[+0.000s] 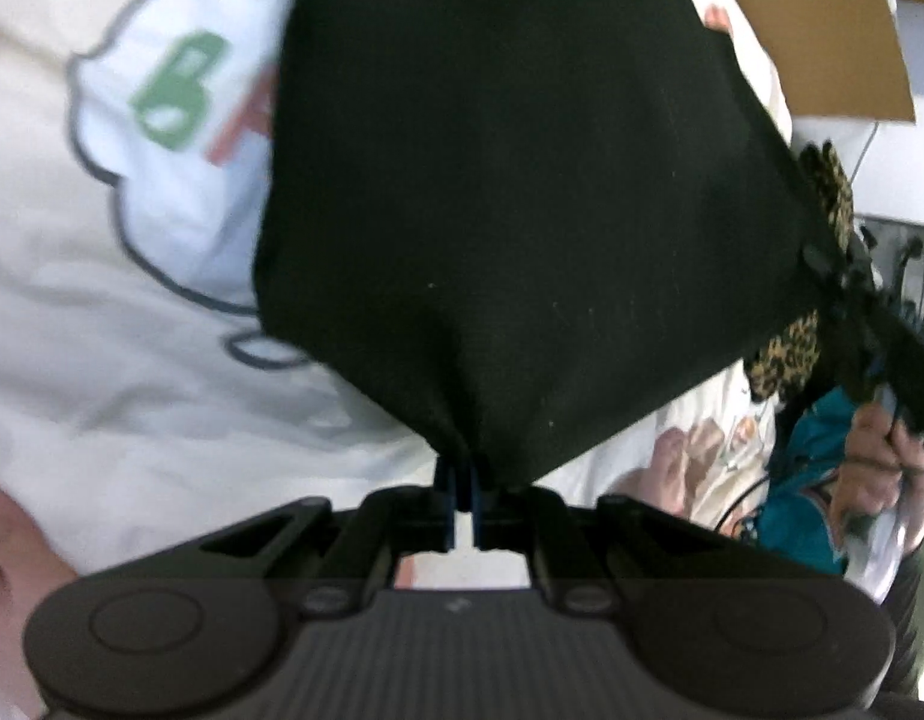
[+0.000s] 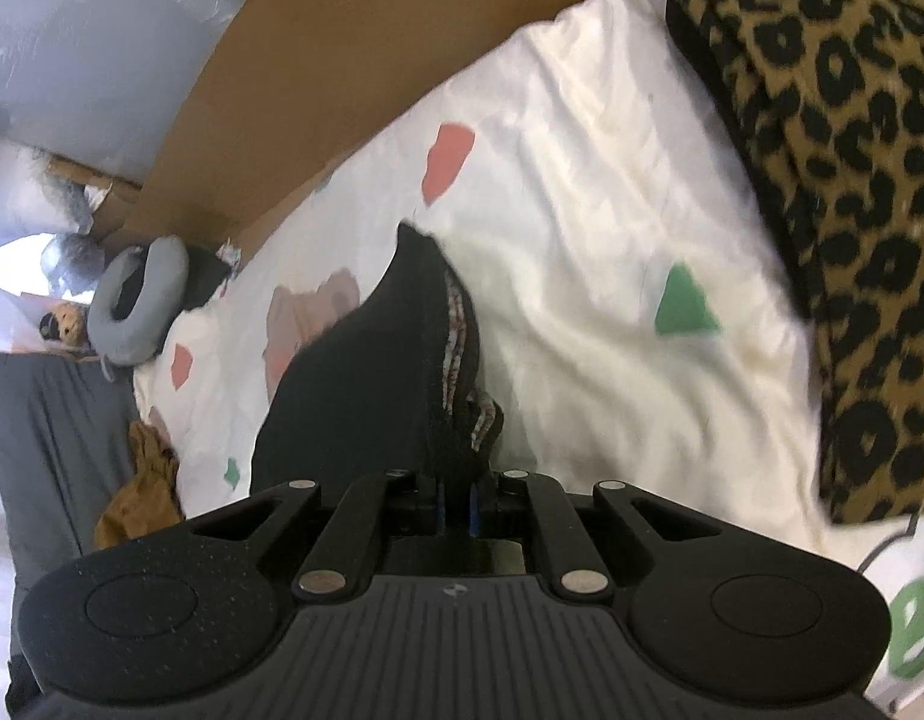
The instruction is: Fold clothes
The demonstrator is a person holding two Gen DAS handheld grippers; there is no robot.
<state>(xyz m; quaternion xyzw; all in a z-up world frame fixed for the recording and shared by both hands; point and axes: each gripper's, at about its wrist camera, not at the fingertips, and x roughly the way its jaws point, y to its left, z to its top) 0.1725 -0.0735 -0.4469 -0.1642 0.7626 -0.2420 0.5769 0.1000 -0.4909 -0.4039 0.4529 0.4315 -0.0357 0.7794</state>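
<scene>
Left tool (image 1: pixel 462 483) pinched tight on one corner of black garment (image 1: pixel 522 180), right tool (image 2: pixel 456 480) clamped just as tight on another bunched edge of same cloth, with a striped or patterned inner layer showing at the fold. Garment hangs stretched between both tools, lifted off the white bedspread (image 2: pixel 582 210) and above its cloud print with the green letter (image 1: pixel 180 90). Seen from the left wrist, right tool sits far off at the cloth's opposite corner, gripped by a hand (image 1: pixel 876 462).

Likely step in hand: spreading the piece flat or bringing one edge over the other. Best done by keeping both grips firm, holding the two corners level, keeping the cloth taut enough to lose its sag, then lowering onto a bare patch of bedspread so the hem lands straight and without a twist. Bunching at the right grip suggests several layers caught there; worth shaking out before laying down.

Around: leopard-print fabric (image 2: pixel 834 180) covering the bed's right side in the right wrist view, close enough to get dragged under the fold. Cardboard sheet (image 2: pixel 354 72) along the bed's far edge, grey neck pillow (image 2: pixel 141 300) and a brown crumpled cloth (image 2: pixel 141 480) off to the left, well apart from the work
</scene>
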